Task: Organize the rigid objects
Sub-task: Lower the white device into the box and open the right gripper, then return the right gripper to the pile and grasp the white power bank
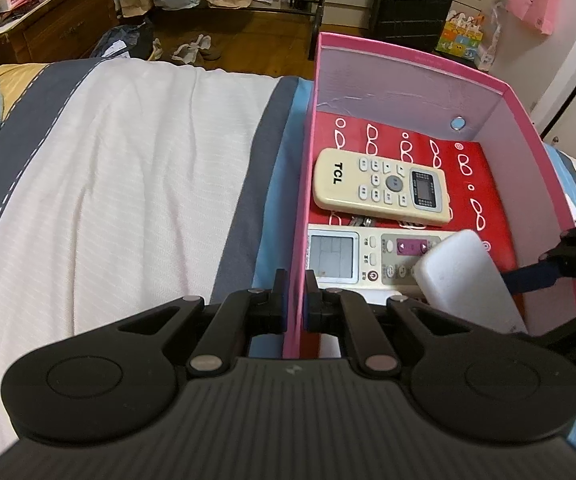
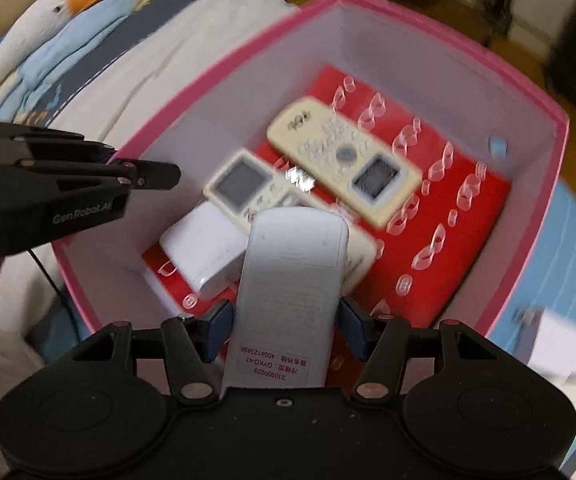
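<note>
White remote going into the pink box

The white remote (image 2: 292, 280), face down with a label near its lower end, is clamped at its sides by the right gripper (image 2: 286, 330) and hangs above the box (image 2: 528, 92). Two remotes and a white adapter (image 2: 204, 256), at 9 o'clock from it, already lie inside. The left gripper (image 1: 293, 300) is closed on the box wall. Next move, I think: lower it into free space at 3 o'clock, then release.
</note>
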A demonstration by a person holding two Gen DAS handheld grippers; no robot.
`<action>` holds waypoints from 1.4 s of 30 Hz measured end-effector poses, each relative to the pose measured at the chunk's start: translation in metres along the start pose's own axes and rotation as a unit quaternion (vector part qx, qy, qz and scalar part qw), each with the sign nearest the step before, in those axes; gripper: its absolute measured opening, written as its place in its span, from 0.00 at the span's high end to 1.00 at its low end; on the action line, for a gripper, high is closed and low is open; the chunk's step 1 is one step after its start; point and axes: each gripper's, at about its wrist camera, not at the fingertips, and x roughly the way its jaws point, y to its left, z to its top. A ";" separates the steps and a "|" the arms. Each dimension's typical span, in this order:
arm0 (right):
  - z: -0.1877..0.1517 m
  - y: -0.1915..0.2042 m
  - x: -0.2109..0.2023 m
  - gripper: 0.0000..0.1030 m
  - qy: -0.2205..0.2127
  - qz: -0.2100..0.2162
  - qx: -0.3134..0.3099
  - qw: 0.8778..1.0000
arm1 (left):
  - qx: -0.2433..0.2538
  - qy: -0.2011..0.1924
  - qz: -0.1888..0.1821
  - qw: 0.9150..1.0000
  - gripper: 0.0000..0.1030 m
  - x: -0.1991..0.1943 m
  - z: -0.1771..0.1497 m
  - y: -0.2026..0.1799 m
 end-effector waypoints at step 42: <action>-0.155 -0.234 -0.027 0.30 -0.101 0.026 0.470 0.876 | 0.030 0.024 -0.025 0.999 0.91 -0.006 0.002 0.000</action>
